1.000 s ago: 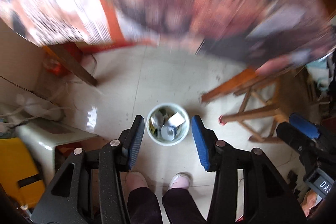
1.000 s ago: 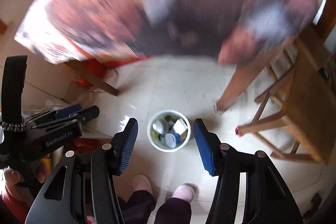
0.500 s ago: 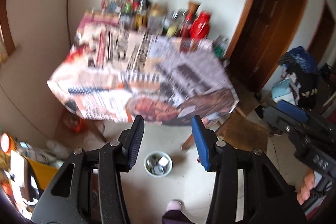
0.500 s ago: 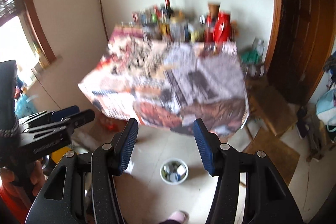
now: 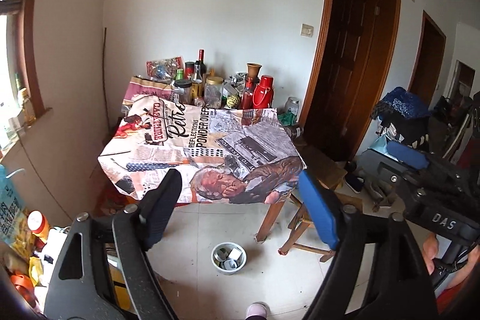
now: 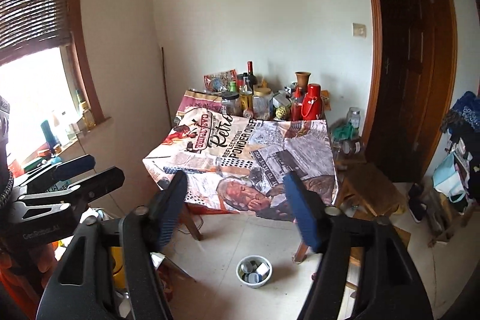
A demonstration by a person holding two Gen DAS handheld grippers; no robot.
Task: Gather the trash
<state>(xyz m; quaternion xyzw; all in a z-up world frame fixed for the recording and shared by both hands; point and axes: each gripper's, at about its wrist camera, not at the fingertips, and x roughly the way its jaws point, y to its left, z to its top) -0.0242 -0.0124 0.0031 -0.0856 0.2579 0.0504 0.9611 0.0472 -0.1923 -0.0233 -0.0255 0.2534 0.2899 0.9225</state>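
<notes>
A small white bin (image 5: 228, 258) holding cans and scraps of trash stands on the tiled floor in front of the table; it also shows in the right wrist view (image 6: 254, 271). My left gripper (image 5: 240, 209) is open and empty, held high above the floor and well back from the bin. My right gripper (image 6: 235, 207) is open and empty too, at about the same height. Each gripper shows at the edge of the other's view.
A table (image 5: 204, 146) under a newspaper-print cloth carries several bottles and jars at its far edge (image 5: 222, 89). A wooden stool (image 5: 309, 233) stands right of the bin. Dark doors (image 5: 351, 71) on the right, clutter (image 5: 27, 242) and a window (image 6: 33, 110) on the left.
Both grippers rose and tipped up from looking straight down at the bin close up to a high, level view of the table and room. The bin now looks small and far below.
</notes>
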